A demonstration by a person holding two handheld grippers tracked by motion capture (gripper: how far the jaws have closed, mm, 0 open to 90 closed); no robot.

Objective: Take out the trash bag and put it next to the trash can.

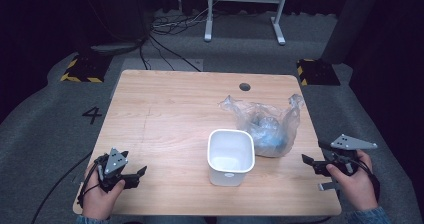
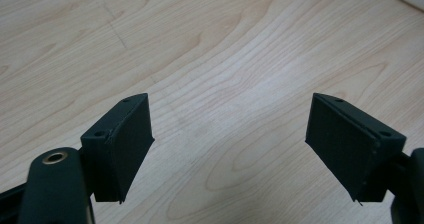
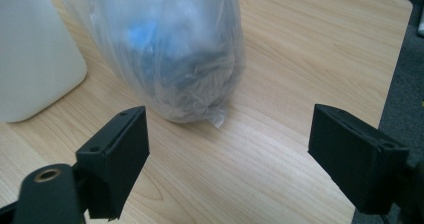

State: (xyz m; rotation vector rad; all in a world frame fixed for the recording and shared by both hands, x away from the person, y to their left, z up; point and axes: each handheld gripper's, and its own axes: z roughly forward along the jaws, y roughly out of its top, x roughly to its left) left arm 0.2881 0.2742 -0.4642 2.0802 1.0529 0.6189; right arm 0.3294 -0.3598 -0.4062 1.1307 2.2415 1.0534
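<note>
White tub [image 1: 230, 156] and clear plastic bag [image 1: 267, 125] sitting touching on the bench [image 1: 165, 114], toward its right near corner.
The 2 tongs are resting wide open, gripping nothing: left gripper [image 1: 136, 176] near the left near corner, right gripper [image 1: 311, 163] at the right edge.

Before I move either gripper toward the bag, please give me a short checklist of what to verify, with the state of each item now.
1. Left gripper open, holding nothing: ok.
2. Right gripper open, holding nothing: ok.
3. Bag on the table, right of the bin: ok.
4. Bin upright, mouth up: ok.
5. Table between right gripper and bag bare: ok.
6. What the bag holds: cannot tell, blue and dark shapes show through the plastic.
</note>
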